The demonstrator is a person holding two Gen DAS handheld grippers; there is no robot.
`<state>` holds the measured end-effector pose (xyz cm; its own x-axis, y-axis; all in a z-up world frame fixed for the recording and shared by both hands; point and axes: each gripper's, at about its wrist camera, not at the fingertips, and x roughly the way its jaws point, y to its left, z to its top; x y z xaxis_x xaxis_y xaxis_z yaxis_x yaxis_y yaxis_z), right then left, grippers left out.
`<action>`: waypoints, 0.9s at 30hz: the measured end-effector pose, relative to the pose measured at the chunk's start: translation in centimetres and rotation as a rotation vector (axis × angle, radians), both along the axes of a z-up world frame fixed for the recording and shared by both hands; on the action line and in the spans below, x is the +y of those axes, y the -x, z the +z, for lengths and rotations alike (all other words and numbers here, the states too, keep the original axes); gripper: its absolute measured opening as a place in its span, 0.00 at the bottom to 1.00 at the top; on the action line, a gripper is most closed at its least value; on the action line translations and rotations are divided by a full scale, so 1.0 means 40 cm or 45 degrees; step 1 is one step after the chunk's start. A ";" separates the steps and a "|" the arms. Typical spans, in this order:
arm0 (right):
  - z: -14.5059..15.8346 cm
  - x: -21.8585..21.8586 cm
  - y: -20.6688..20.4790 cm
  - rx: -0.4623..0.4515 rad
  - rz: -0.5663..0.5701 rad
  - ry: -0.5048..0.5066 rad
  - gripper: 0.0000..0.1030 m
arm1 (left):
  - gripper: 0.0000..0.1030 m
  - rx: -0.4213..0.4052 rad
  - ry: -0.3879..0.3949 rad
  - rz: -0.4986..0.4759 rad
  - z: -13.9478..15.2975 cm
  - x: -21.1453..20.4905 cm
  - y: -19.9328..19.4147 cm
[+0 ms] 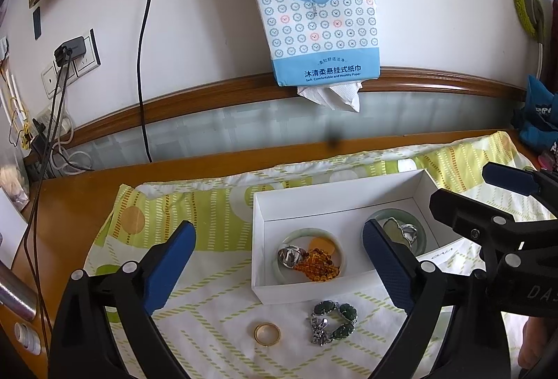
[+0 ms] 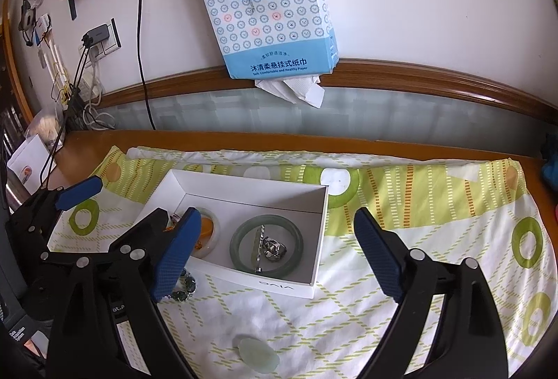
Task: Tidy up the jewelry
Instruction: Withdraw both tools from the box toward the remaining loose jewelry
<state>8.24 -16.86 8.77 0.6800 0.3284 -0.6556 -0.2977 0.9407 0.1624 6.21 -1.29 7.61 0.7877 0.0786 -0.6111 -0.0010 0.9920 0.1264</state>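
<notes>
A white box (image 1: 279, 293) sits on the patterned cloth; it also shows in the right wrist view (image 2: 279, 288). It holds a pale jade bangle (image 1: 296, 234) with a silver ring (image 1: 288, 255) and amber beads (image 1: 317, 264), and a green bangle (image 2: 244, 232) with a silver piece (image 2: 273, 248). In front of the box lie a gold ring (image 1: 266, 333) and a green stone bracelet (image 1: 333, 318). A pale jade pendant (image 2: 256, 353) lies near the right gripper. My left gripper (image 1: 279, 260) is open above the box front. My right gripper (image 2: 275, 257) is open and empty over the box.
A yellow-green patterned cloth (image 1: 195, 204) covers the wooden table (image 1: 69, 201). A tissue pack (image 1: 310, 2) hangs on the wall behind. Cables and a wall socket (image 1: 75, 58) are at the left. A blue item (image 1: 538, 117) lies at the far right.
</notes>
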 end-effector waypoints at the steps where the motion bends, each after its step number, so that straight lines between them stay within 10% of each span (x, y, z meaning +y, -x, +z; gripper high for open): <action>1: 0.000 0.000 0.000 0.000 -0.001 0.000 0.82 | 0.92 -0.001 -0.003 0.001 0.000 -0.001 0.000; 27: -0.014 0.011 -0.002 0.010 -0.005 0.045 0.82 | 0.92 0.025 -0.049 0.008 -0.017 0.002 -0.008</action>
<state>8.32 -16.42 8.19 0.6760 0.3025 -0.6720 -0.2932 0.9470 0.1313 6.51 -1.19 6.92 0.7751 0.1071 -0.6226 -0.0044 0.9864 0.1643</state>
